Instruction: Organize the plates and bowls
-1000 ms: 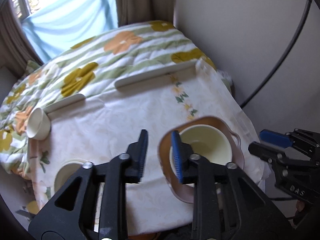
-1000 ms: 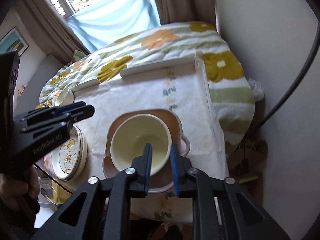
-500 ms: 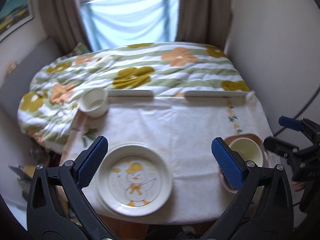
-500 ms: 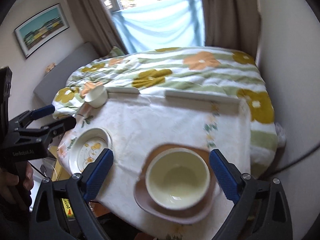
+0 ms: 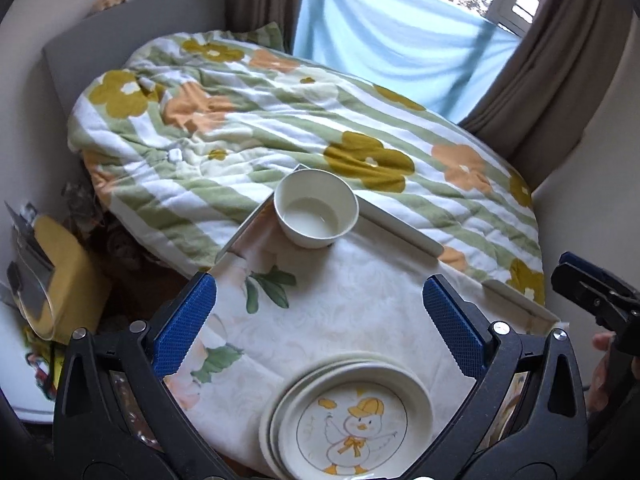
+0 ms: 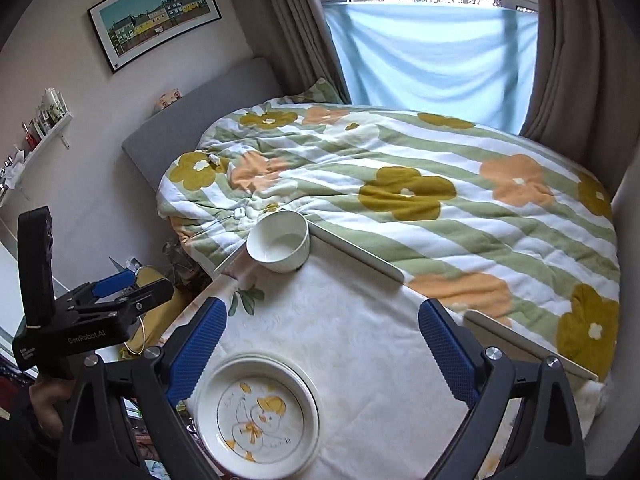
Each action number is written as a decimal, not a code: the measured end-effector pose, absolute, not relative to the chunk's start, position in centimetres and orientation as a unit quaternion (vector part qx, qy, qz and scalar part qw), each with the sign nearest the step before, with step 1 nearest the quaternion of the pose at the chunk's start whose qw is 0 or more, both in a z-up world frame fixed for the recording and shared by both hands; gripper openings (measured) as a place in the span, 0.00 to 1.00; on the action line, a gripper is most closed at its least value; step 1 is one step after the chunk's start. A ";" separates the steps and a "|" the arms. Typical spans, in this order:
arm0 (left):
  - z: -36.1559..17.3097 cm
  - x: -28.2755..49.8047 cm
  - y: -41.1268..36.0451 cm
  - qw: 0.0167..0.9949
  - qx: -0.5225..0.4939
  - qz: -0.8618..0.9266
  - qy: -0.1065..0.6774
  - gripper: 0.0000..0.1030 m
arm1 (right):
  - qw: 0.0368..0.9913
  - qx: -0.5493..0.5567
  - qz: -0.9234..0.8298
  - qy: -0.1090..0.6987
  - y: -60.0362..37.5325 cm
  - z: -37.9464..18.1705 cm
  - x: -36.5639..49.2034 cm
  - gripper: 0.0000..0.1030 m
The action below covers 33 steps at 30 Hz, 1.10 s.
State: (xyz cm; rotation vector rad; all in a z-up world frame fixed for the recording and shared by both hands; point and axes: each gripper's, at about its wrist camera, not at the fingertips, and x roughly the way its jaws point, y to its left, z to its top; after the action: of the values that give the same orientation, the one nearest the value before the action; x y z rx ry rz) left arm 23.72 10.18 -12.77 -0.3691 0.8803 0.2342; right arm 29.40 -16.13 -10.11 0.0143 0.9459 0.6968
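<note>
A bed fills the far half of both views, covered by a quilt striped green and white with mustard and orange flowers. Behind it hang brown curtains and a pale blue sheet across the window. A framed picture hangs on the wall to the left in the right wrist view.

In front of the bed stands the counter, spread with a white floral cloth. Its far edge carries a low white rail that butts against the quilt.

The left tool looks down on the counter with its blue-padded jaws spread wide and nothing between them except the cloth below. The right tool is likewise spread wide and grips nothing. Each tool shows at the edge of the other's view, held in a hand.

Near the front edge of the counter sits a stack of plates; the top one bears a drawing of a duck in a yellow cap. In the left wrist view the stack lies low between the jaws, nearer the camera than the pads; in the right wrist view the stack of plates lies close to the left pad but apart from it.

A small white bowl stands upright at the counter's far left corner, right beside the rail and the quilt, well apart from the plates. It appears empty.
</note>
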 end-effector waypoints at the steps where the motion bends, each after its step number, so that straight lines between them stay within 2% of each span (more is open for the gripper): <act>1: -13.5 24.6 11.1 0.877 -0.192 0.114 0.425 0.99 | 0.821 0.015 0.331 0.465 -15.0 -11.2 30.9 0.93; 4: -16.4 27.9 14.0 0.860 -0.227 0.118 0.442 0.98 | 0.788 0.038 0.329 0.519 -12.0 -15.0 35.2 0.93; 6: -18.9 29.9 15.4 0.847 -0.242 0.119 0.459 0.89 | 0.777 0.037 0.322 0.540 -10.2 -17.0 37.2 0.93; 8: -21.3 31.5 16.5 0.833 -0.260 0.119 0.473 0.77 | 0.769 0.032 0.322 0.551 -8.3 -18.9 38.9 0.91; 11: -24.5 34.0 17.8 0.817 -0.282 0.113 0.490 0.66 | 0.753 0.037 0.324 0.572 -5.6 -21.6 41.1 0.79; 14: -26.2 35.9 18.4 0.812 -0.277 0.106 0.502 0.61 | 0.740 0.053 0.320 0.589 -3.8 -24.0 42.7 0.71; 15: -26.8 36.6 18.6 0.810 -0.278 0.103 0.506 0.59 | 0.738 0.058 0.318 0.592 -3.2 -24.9 43.0 0.64; 17: -27.6 37.5 18.9 0.806 -0.280 0.096 0.514 0.49 | 0.734 0.062 0.316 0.598 -2.4 -26.0 43.6 0.56; 18: -28.0 37.7 19.0 0.804 -0.280 0.093 0.516 0.47 | 0.734 0.064 0.314 0.599 -2.3 -26.2 43.7 0.51; 22: -29.3 38.8 19.3 0.801 -0.281 0.081 0.522 0.25 | 0.731 0.065 0.312 0.603 -1.5 -27.3 44.2 0.38; 23: -29.4 38.8 19.3 0.801 -0.282 0.079 0.522 0.21 | 0.729 0.064 0.313 0.605 -1.3 -27.5 44.2 0.31; 27: -29.5 39.0 19.1 0.808 -0.272 0.075 0.517 0.18 | 0.723 0.078 0.328 0.603 -0.9 -28.1 44.4 0.15; 33: -29.2 39.1 18.9 0.814 -0.255 0.076 0.517 0.18 | 0.727 0.079 0.325 0.600 -0.7 -28.2 44.2 0.15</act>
State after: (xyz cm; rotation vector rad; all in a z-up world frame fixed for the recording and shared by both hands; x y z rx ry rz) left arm 39.10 18.89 -29.20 -0.5444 1.1026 0.1615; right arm 44.24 -0.74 -28.17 0.1743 1.3223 0.7158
